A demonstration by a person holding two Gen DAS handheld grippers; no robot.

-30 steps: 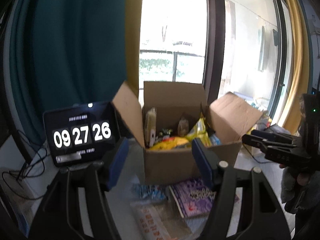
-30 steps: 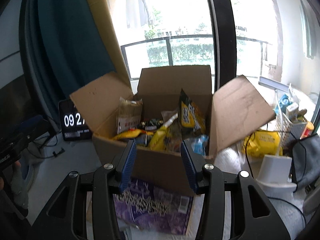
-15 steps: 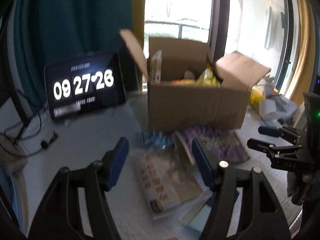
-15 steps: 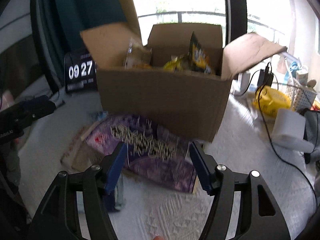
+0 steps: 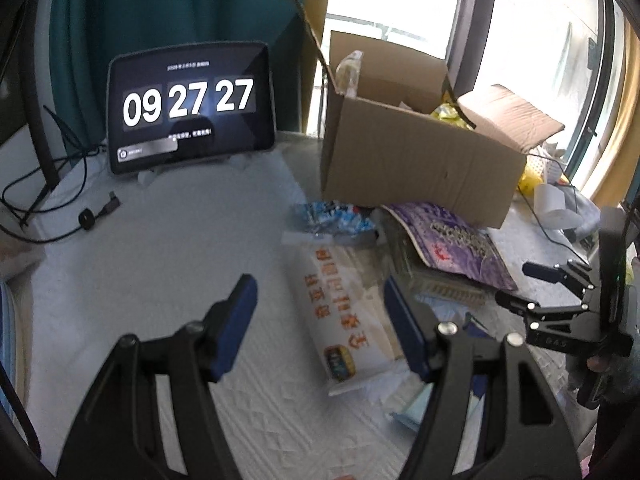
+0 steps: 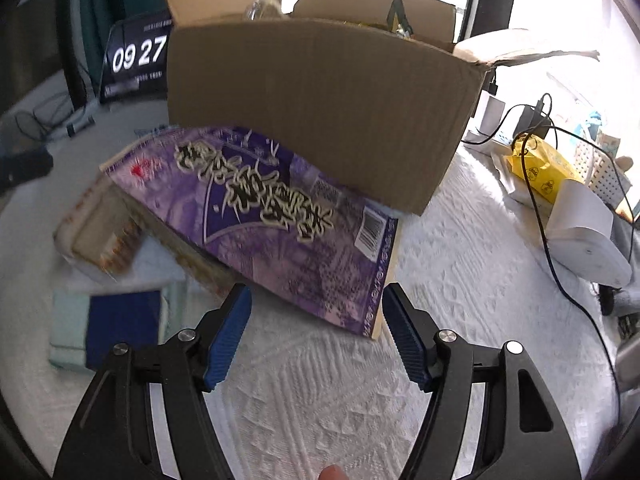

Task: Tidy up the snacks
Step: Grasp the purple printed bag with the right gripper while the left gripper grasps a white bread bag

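An open cardboard box (image 5: 416, 164) with snack bags inside stands on the white cloth; it also fills the top of the right wrist view (image 6: 320, 100). In front of it lie loose snacks: a purple packet (image 6: 276, 216), also in the left wrist view (image 5: 452, 240), a white packet with orange writing (image 5: 344, 312), a small blue-and-white bag (image 5: 332, 216) and a pale box with a dark blue panel (image 6: 116, 328). My left gripper (image 5: 320, 328) is open and empty just above the white packet. My right gripper (image 6: 316, 336) is open and empty at the purple packet's near edge; it shows at the right of the left wrist view (image 5: 532, 284).
A tablet clock (image 5: 188, 108) reading 09 27 27 stands at the back left, with cables (image 5: 56, 200) beside it. To the right of the box lie a yellow bag (image 6: 548, 168), a white device (image 6: 584, 232), a black cable (image 6: 548, 240) and a basket (image 6: 600, 160).
Both grippers have come down from box height towards the loose snacks on the cloth. The box now sits higher and farther in both views. Both stayed open.
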